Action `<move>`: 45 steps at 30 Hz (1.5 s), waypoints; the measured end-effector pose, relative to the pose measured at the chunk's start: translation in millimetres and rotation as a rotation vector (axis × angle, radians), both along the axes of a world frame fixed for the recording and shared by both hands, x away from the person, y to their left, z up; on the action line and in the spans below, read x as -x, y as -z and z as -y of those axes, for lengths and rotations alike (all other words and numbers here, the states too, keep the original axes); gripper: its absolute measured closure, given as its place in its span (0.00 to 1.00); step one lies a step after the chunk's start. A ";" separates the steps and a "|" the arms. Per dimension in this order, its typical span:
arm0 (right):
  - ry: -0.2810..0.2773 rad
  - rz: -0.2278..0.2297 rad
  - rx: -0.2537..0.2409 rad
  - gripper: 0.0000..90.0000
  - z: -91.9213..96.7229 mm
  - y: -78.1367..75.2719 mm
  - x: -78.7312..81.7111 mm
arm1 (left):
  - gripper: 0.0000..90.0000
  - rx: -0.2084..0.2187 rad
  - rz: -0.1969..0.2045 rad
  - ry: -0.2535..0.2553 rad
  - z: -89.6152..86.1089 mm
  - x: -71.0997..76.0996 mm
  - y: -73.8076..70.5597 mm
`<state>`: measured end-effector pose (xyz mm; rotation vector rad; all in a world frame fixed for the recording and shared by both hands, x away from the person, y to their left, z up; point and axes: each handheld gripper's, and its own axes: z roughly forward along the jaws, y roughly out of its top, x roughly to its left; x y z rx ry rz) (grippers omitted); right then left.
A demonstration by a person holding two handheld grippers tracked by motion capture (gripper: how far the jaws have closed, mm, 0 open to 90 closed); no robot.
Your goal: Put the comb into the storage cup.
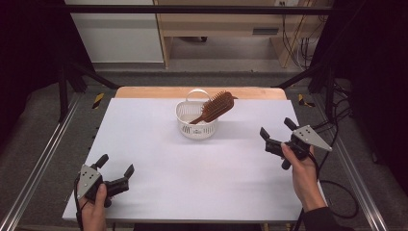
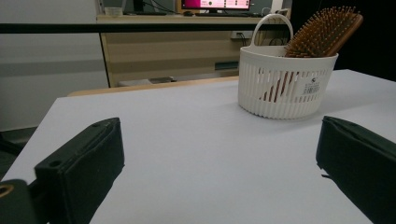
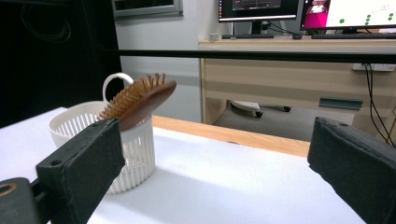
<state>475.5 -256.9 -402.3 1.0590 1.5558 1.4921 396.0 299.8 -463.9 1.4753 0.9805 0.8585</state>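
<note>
The left tongs [image 1: 117, 169] rest low on the near left part of the white counter [image 1: 159, 163], jaws spread wide with nothing between them. The right tongs [image 1: 275, 128] hover over the right side, a little farther forward, jaws likewise wide and empty.

Ahead of both, well apart from either, stands a white slatted basket [image 1: 196, 126] with a loop handle, toward the far edge of the counter. From the left tongs it lies forward and to the right; from the right tongs, forward and to the left. A wooden hairbrush [image 1: 216, 107] sits in it handle-down, its bristled head leaning out over the rim on the side nearer the right tongs.

Judging from this layout, the brush looks already placed in the basket and both tongs stand clear of it. That would suit either a finished put-away or the very start of taking the brush out; if the latter, the whole reach and grasp remains.
</note>
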 end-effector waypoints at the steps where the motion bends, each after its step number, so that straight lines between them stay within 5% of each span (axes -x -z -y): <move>1: 0.001 0.001 0.003 0.04 1.0 1.5 1.3 | 0.01 -0.003 -0.001 0.004 0.5 -0.1 0.2; 25: -0.013 -0.016 0.022 0.04 13.8 40.0 31.5 | 0.01 0.019 0.020 0.079 2.7 6.2 -1.8; 45: -0.123 -0.035 0.085 0.04 -5.1 55.5 48.9 | 0.01 0.023 0.045 0.100 3.6 12.2 -5.0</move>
